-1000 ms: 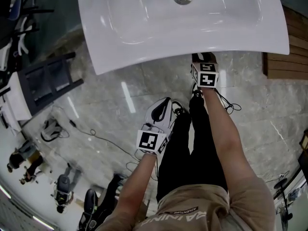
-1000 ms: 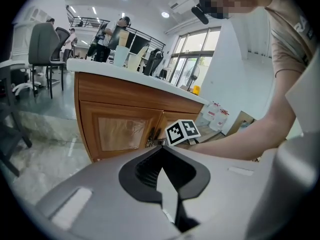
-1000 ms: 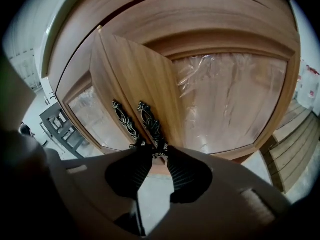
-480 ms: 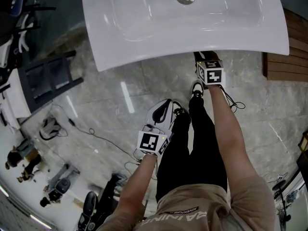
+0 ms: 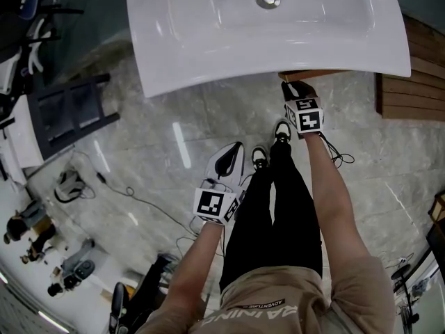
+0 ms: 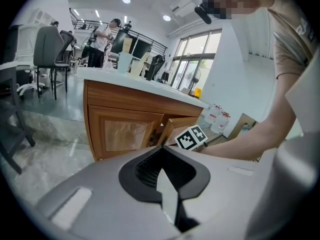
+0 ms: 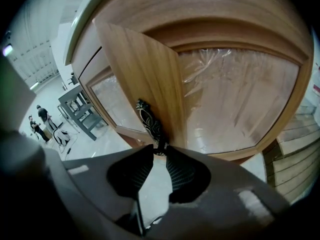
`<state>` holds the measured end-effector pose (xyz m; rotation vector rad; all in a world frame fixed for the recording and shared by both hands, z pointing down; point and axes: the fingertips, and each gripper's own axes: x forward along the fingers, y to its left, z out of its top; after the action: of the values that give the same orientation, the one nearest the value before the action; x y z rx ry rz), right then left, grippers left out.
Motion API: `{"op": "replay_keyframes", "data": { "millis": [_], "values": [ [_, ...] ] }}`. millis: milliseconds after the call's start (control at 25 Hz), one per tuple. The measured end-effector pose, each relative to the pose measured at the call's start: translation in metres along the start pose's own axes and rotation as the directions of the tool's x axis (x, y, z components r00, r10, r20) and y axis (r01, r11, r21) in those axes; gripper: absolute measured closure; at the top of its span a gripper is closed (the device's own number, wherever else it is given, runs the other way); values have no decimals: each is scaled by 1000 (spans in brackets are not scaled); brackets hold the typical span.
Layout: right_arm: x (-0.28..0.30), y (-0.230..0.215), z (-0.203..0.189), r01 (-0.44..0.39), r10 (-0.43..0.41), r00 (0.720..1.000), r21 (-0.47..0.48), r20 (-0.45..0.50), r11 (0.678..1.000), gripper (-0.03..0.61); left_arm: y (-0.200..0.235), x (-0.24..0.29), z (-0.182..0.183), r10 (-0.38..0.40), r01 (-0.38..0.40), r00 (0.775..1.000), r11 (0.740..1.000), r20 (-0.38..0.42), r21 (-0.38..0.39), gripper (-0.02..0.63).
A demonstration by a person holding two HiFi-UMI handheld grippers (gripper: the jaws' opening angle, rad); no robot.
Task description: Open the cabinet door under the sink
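Note:
The white sink (image 5: 264, 26) tops a wooden cabinet (image 6: 125, 129). One cabinet door (image 7: 145, 74) stands ajar, and its top edge (image 5: 313, 74) shows just under the sink rim. My right gripper (image 7: 159, 151) is shut on the lower end of the door's dark ornate handle (image 7: 149, 119). In the head view the right gripper (image 5: 292, 88) is tucked below the sink's front edge. My left gripper (image 5: 238, 148) hangs lower and to the left, away from the cabinet. From its own camera the left gripper (image 6: 162, 146) is shut with nothing in it, and the ajar door (image 6: 175, 126) shows ahead.
The neighbouring door (image 7: 235, 99) has a plastic-covered panel and stays closed. A dark metal frame (image 5: 69, 113) stands at the left, wooden slats (image 5: 410, 89) at the right. Cables (image 5: 139, 197) trail over the marble floor. People (image 5: 28, 228) are at the lower left.
The right gripper has drawn back slightly from under the sink, and a strip of the wooden door now shows below the rim. The left gripper has barely moved.

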<state>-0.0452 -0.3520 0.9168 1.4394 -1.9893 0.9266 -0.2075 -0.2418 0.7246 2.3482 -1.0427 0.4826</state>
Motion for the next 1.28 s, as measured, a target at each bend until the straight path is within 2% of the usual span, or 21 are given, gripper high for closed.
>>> {"op": "replay_keyframes", "data": {
  "millis": [560,800,920,1120,1280],
  "values": [
    [-37,-6,-46,-45,42,999,-170,-18,984,492,-18,-25,-33,-43,45,999,997,-28,63,595],
    [-53,-8,-60,-92,96,995,-240,4,966,492,-30,-26,-46,7,-5,999,998,-41,60,595],
    [-60,-9,-66,-132,137,991,-276,-1,952,492,-44,-22,-47,53,-52,998,998,-19,43,595],
    [-78,-15,-93,-209,206,977,-359,-48,910,492,-96,-11,-58,122,-121,992,992,20,-48,595],
    [-97,-26,-106,-243,241,969,-404,-55,882,491,-137,-8,-58,140,-136,989,989,56,-60,595]
  ]
}}
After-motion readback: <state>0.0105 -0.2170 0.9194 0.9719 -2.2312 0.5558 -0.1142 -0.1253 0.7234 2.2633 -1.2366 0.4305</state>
